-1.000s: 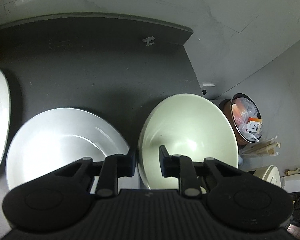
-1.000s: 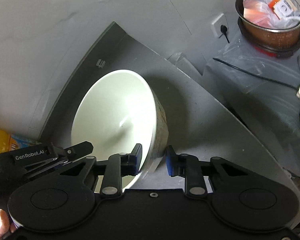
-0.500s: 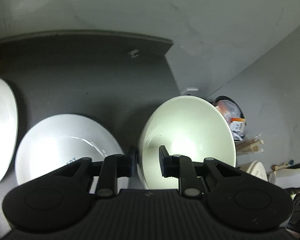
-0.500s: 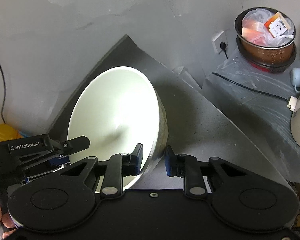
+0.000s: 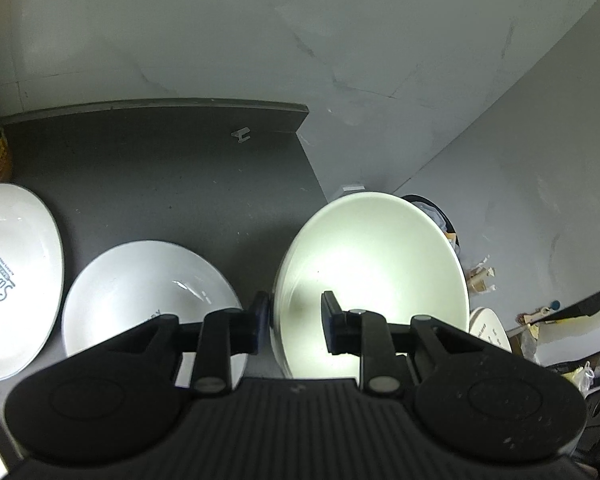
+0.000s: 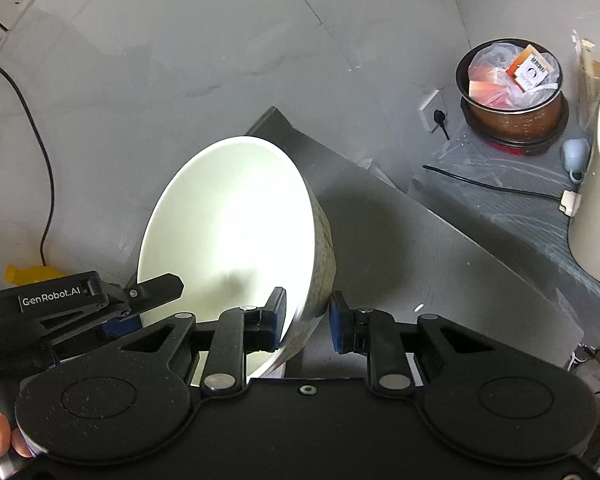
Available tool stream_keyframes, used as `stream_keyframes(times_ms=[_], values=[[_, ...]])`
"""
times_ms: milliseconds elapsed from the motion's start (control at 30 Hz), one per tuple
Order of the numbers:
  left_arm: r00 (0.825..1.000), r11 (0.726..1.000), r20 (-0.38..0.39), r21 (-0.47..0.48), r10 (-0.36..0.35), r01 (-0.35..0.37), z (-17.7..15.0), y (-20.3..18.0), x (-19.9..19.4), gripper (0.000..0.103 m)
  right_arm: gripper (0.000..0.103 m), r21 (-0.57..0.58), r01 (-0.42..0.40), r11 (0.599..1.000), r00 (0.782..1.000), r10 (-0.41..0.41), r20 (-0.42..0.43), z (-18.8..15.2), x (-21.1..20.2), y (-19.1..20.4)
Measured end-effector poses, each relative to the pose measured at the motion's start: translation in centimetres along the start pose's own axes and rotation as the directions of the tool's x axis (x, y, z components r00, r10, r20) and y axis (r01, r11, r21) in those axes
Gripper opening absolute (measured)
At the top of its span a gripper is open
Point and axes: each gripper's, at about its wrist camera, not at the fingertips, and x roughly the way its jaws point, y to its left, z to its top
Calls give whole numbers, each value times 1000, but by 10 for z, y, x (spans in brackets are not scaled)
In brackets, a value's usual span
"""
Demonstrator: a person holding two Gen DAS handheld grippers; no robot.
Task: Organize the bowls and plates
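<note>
my fingers (image 5: 260, 322) on both grippers are nearly closed, pinching opposite rims of the big pale bowl (image 5: 374, 280): left gripper (image 5: 294, 322) on its left rim, right gripper (image 6: 307, 322) on its right rim. it hangs tilted above the right end of the dark table (image 5: 160, 176), so not placed yet. to the left sit a white plate (image 5: 140, 292) and a lettered plate (image 5: 14, 264), side by side, unstacked. most sorting looks undone.
</note>
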Motion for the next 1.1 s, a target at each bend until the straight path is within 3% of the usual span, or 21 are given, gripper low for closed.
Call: stream_keyframes(times_ms=[633, 1100], values=[[998, 997, -24, 63, -53, 54, -35, 3, -47, 33, 23, 27, 63, 998, 995, -64, 75, -47, -50, 26], [996, 996, -72, 60, -58, 62, -66, 23, -62, 34, 23, 49, 95, 994, 994, -98, 58, -85, -61, 30]])
